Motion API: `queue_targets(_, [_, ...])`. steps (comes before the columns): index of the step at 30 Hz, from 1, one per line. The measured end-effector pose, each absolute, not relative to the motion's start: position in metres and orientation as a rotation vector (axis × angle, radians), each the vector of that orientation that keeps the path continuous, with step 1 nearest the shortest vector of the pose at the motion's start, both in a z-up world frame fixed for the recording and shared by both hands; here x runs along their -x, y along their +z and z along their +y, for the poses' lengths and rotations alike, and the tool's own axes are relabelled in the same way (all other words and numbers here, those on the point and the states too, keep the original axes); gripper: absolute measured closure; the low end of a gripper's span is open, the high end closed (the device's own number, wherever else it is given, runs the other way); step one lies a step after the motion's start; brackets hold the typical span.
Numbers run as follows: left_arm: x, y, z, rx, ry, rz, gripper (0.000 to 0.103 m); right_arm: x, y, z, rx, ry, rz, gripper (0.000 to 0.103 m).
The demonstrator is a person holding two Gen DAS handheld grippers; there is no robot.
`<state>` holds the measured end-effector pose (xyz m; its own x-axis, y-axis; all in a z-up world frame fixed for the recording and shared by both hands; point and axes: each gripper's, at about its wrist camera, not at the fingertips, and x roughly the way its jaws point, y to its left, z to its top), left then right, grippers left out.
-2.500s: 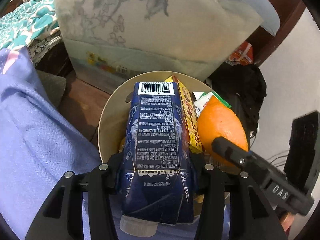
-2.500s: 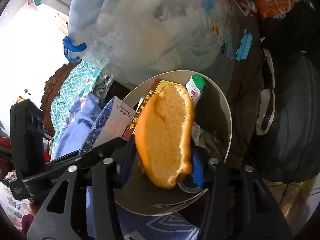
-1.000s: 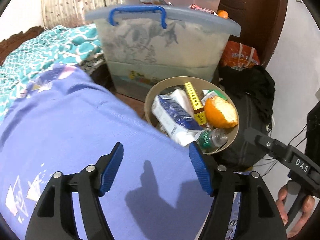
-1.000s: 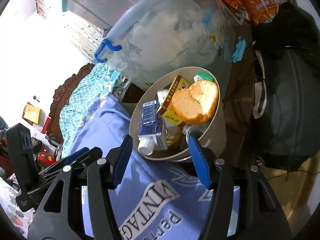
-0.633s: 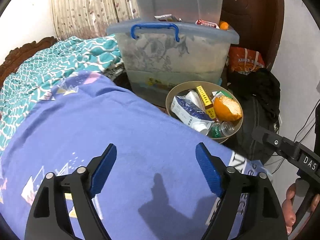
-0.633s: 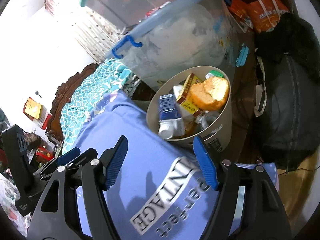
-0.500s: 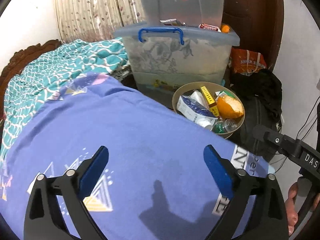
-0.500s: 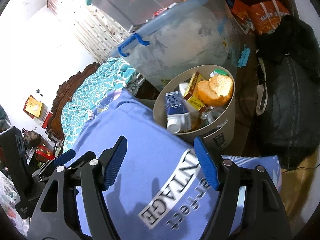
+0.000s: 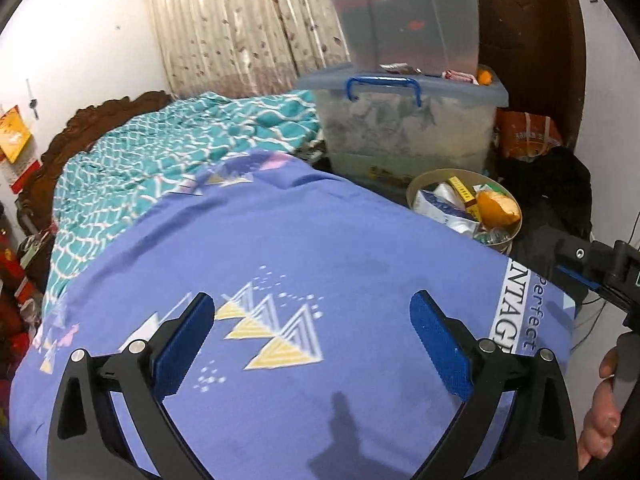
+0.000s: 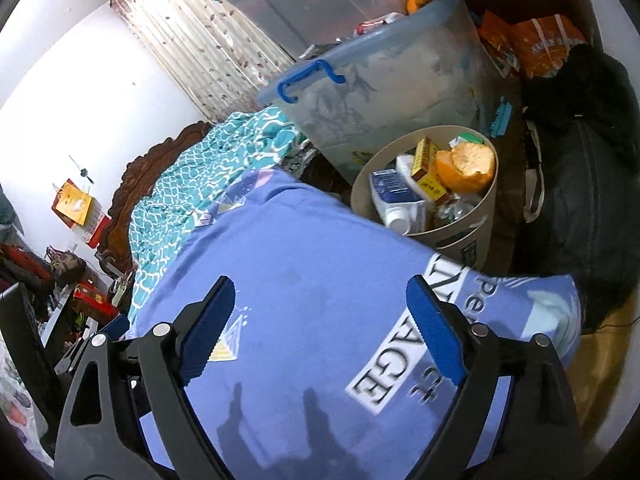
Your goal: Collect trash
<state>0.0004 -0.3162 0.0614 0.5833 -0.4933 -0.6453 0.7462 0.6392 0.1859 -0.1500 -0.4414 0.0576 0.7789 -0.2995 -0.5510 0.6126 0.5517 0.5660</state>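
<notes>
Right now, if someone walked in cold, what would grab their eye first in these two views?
Probably the big periwinkle bedcover printed with triangles, filling the foreground under both empty, open grippers. Next, the beige trash bin just past its far edge, crammed with an orange peel, a blue carton and a yellow box. Behind it stands a clear storage tub with blue handles.

Purple blanket (image 9: 304, 248) w/ triangles; teal lattice quilt (image 9: 160, 168); beige bin (image 10: 476, 240).
</notes>
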Motion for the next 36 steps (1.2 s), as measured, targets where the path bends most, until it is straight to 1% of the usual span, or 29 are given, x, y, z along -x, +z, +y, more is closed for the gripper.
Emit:
queue_targets(3, [0.001,0.067,-0.298,-0.453,-0.746,0.587,0.009,0.148,0.067,-0.423,-0.788,-0.568,0.411,0.013])
queue_targets(5, [0.002,0.069,-0.287,-0.447,-0.731,0.591,0.009,0.147,0.074,-0.408,-0.756,-0.577,0.405,0.008])
queue_targets(9, [0.005,0.075,-0.267,-0.432,-0.706,0.594,0.009,0.149,0.088,-0.383,-0.689,-0.581,0.395,0.004])
queue_targets(13, [0.010,0.082,-0.247,-0.395,-0.701,0.581,0.009,0.157,0.097,-0.356,-0.635,-0.612,0.381,0.004])
queue_targets(18, [0.020,0.092,-0.230,-0.362,-0.706,0.562,0.009,0.172,0.100,-0.339,-0.642,-0.654,0.373,0.004])
queue_targets(36, [0.050,0.111,-0.212,-0.314,-0.737,0.532,0.009,0.203,0.110,-0.314,-0.648,-0.668,0.350,0.004])
